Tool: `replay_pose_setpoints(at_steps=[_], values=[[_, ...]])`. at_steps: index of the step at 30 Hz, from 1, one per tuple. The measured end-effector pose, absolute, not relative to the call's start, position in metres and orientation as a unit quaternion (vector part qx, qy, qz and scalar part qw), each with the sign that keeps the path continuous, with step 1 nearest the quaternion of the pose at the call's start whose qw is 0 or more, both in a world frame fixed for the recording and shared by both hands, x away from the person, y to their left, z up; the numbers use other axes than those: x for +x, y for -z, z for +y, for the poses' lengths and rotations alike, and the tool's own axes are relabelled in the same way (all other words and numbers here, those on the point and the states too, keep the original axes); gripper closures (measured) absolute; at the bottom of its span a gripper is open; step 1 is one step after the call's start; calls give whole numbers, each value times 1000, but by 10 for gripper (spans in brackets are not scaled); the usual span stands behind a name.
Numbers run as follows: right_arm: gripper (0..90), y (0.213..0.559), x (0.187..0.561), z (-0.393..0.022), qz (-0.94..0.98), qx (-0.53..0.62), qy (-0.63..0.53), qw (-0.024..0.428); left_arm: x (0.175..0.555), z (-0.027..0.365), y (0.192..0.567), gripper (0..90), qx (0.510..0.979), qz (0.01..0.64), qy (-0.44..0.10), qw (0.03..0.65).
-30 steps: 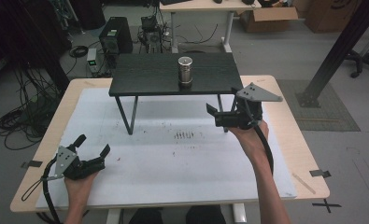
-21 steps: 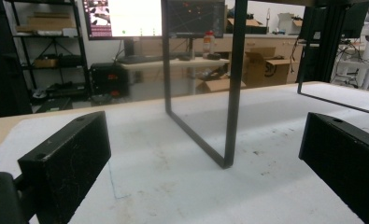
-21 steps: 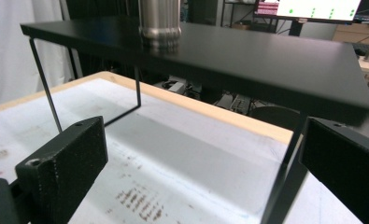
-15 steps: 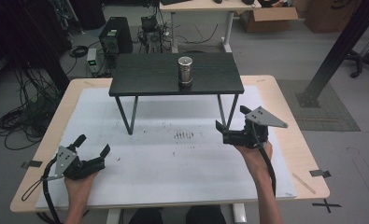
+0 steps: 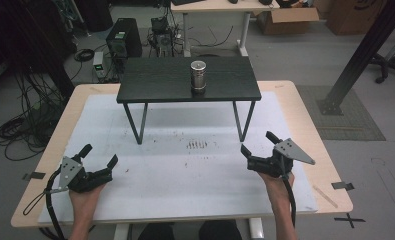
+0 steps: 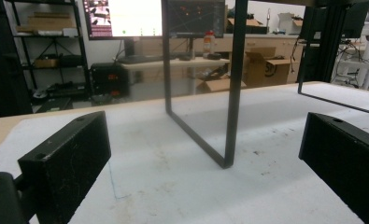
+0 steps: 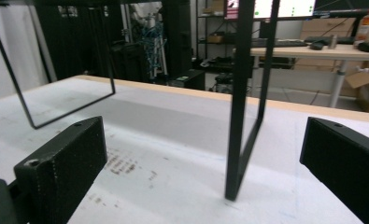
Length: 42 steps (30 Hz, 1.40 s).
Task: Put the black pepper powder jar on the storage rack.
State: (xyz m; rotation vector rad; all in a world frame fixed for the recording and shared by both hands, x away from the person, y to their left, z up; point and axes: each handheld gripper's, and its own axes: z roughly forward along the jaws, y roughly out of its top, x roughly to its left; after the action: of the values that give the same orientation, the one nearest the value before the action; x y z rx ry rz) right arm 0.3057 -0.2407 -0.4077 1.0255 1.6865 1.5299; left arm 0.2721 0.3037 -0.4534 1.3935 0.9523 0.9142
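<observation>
Left tongs (image 5: 99, 156) lying released, jaws spread wide, gripping nothing, near-left on the desk (image 5: 185, 200) | right tongs (image 5: 257, 145) likewise gaping, empty, near-right | one metal canister (image 5: 198, 76) standing on one small black table (image 5: 155, 80) at far centre | gripper views showing that table's thin legs (image 6: 232, 84) from low down.

Metal can (image 5: 198, 76), silvery, ribbed, upright with flat lid, standing in upper centre of frame on right half of black stand (image 5: 155, 82). Stand low, dark-topped, thin black legs, planted on white mat (image 5: 185, 195).
</observation>
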Motion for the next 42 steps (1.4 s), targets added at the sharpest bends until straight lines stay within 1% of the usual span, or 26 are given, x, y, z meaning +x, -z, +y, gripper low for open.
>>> replay_pose_setpoints(at_steps=[8, 15, 20, 29, 35, 42], values=[[3, 433, 294, -248, 627, 381, -581, 352, 272, 304, 453, 26, 594, 406, -390, 574], [3, 446, 284, -252, 602, 378, -593, 379, 272, 304, 453, 25, 595, 406, -390, 574], [2, 455, 280, -254, 591, 381, -599, 382, 272, 304, 453, 25, 595, 406, -390, 574], [3, 456, 277, -253, 584, 371, -603, 397, 272, 304, 453, 26, 594, 406, -390, 574], [1, 455, 279, -253, 595, 371, -600, 385, 272, 304, 453, 26, 594, 406, -390, 574], [1, 456, 279, -253, 593, 370, -601, 387, 272, 304, 453, 26, 595, 406, -390, 574]])
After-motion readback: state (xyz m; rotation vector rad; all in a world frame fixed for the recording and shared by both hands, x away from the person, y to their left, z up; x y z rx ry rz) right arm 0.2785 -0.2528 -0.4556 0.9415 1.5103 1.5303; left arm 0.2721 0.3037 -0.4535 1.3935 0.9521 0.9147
